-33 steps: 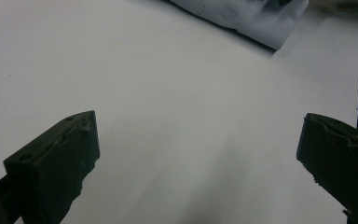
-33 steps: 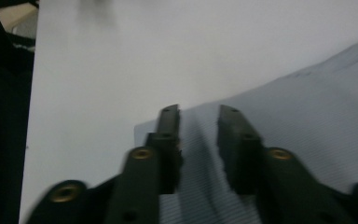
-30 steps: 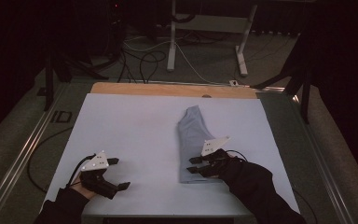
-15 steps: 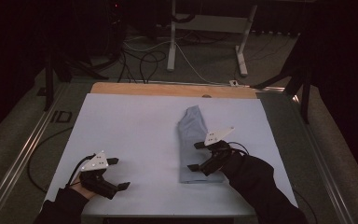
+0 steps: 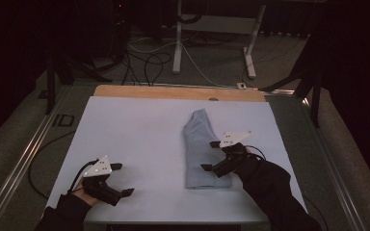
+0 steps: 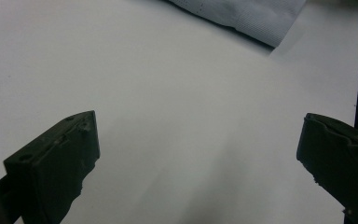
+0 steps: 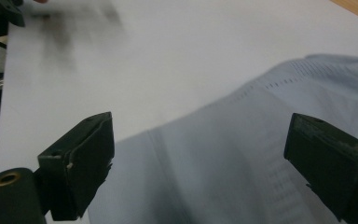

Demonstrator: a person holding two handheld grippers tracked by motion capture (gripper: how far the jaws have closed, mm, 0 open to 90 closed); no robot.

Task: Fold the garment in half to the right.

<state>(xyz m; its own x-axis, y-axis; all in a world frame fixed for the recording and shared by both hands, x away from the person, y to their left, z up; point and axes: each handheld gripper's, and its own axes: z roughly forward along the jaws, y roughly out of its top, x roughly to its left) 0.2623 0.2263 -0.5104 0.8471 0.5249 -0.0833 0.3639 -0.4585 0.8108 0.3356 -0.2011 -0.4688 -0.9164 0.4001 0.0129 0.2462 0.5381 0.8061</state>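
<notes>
The room is dim and its far side nearly black, while the white desk (image 5: 139,139) is evenly lit from above. Soft shadows blur near the desk's corner in the right gripper view.

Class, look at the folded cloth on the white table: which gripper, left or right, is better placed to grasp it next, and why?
Right. The right gripper hovers open over the folded cloth, while the left gripper sits open over bare white table, well away from it.

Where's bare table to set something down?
Widest bare patch: white table cover between the left gripper and the folded cloth. A narrower strip lies right of the cloth. Crowded where the right gripper hovers over the cloth.
</notes>
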